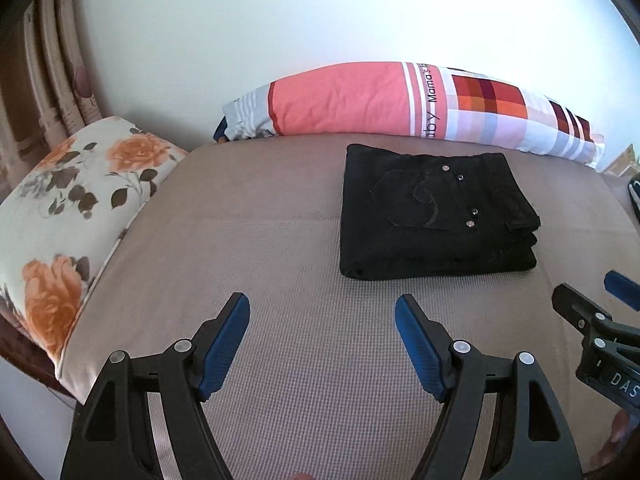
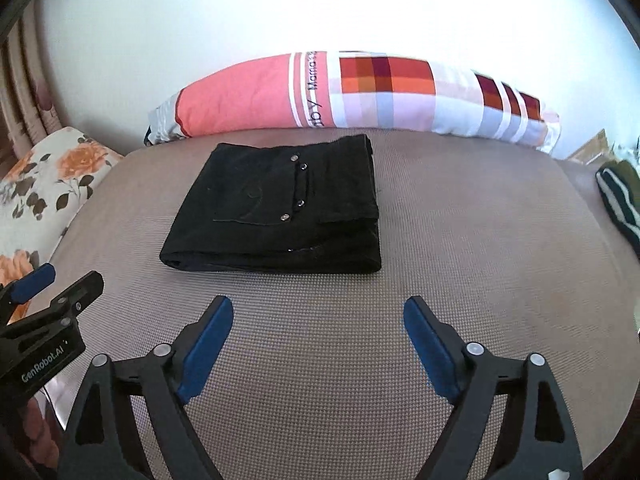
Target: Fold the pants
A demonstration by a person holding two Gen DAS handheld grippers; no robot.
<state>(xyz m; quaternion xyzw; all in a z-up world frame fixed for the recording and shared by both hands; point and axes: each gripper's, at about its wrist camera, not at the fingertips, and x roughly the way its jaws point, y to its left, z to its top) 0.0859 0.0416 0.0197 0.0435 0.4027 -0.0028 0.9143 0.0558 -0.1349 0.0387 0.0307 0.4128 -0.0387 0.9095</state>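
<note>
Pale wall [image 1: 320, 20] backs a bed [image 1: 260, 240] covered in a taupe checked spread. At its left edge lies a floral pillow [image 1: 60, 208] with orange roses, and along the wall runs a long pink and plaid bolster [image 1: 380, 100]. Just in front of the bolster, apart from it, sit the black pants [image 1: 436, 212], folded into a neat thick rectangle with a back pocket and its rivets facing up. Nearer to me, the left gripper [image 1: 322, 316] hangs over the bare spread, its blue-padded fingers [image 1: 224, 344] spread wide and holding nothing. Beside it the right gripper [image 2: 318, 316] hovers the same way, short of the pants, fingers [image 2: 432, 352] wide apart and empty. At the far right edge lies a dark green striped cloth [image 2: 620, 204].
</note>
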